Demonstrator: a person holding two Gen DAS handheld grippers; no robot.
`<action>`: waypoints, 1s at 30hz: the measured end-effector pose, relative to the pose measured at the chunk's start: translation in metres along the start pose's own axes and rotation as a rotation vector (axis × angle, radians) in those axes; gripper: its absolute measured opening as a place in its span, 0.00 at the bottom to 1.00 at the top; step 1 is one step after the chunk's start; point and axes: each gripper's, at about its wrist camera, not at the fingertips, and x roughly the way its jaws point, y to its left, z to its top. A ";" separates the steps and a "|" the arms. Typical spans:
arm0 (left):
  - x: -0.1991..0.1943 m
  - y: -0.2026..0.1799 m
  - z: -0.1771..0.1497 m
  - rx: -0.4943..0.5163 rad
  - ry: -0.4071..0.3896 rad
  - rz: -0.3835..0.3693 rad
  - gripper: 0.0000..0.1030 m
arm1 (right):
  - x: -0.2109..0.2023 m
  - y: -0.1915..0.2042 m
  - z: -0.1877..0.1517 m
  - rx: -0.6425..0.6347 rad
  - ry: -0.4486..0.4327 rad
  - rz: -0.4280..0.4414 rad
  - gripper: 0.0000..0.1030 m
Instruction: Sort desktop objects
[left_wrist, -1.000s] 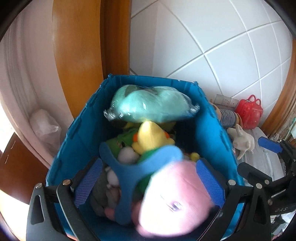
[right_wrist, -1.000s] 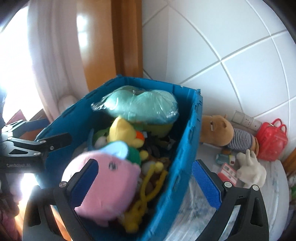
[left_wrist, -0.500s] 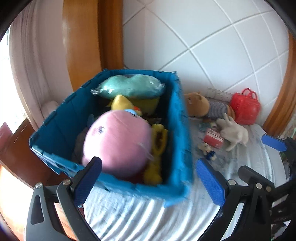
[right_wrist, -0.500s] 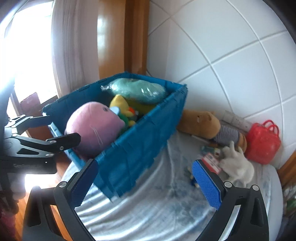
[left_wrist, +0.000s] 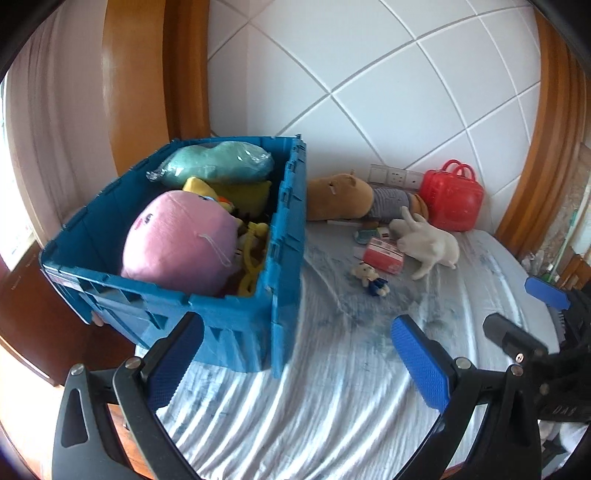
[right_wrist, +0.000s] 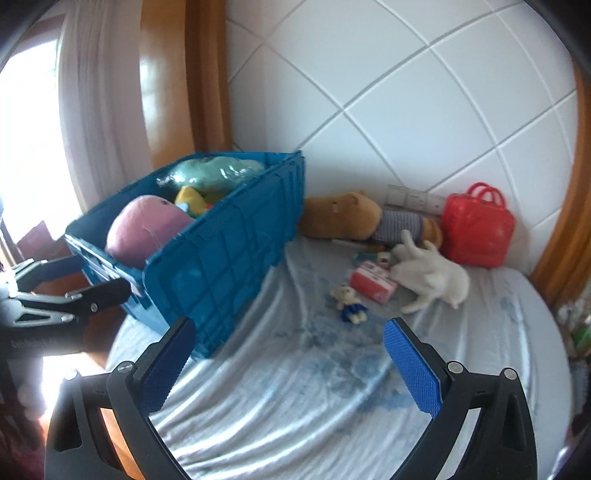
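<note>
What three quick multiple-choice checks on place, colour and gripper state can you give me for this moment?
1. Where does the pink plush lie?
A. inside the blue crate
B. on the bedsheet
C. against the red case

2. What colour is the small handled case by the wall?
A. green
B. red
C. black

3. How do both grippers stand?
A. left shut on a toy
B. right shut on the crate
C. both open and empty

Answers:
1 A, it sits within the crate walls beside the yellow plush.
2 B, the case is plainly red in both views.
3 C, the left gripper and the right gripper show wide gaps with nothing between the pads.
</note>
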 end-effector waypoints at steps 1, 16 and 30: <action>-0.001 -0.002 -0.002 0.003 0.000 -0.004 1.00 | -0.004 0.000 -0.003 0.002 -0.005 -0.014 0.99; -0.001 -0.027 -0.021 0.091 -0.014 -0.036 1.00 | -0.014 -0.018 -0.027 0.093 -0.005 -0.110 0.99; -0.012 -0.033 -0.023 0.104 -0.041 -0.066 1.00 | -0.015 -0.030 -0.028 0.113 -0.010 -0.113 0.99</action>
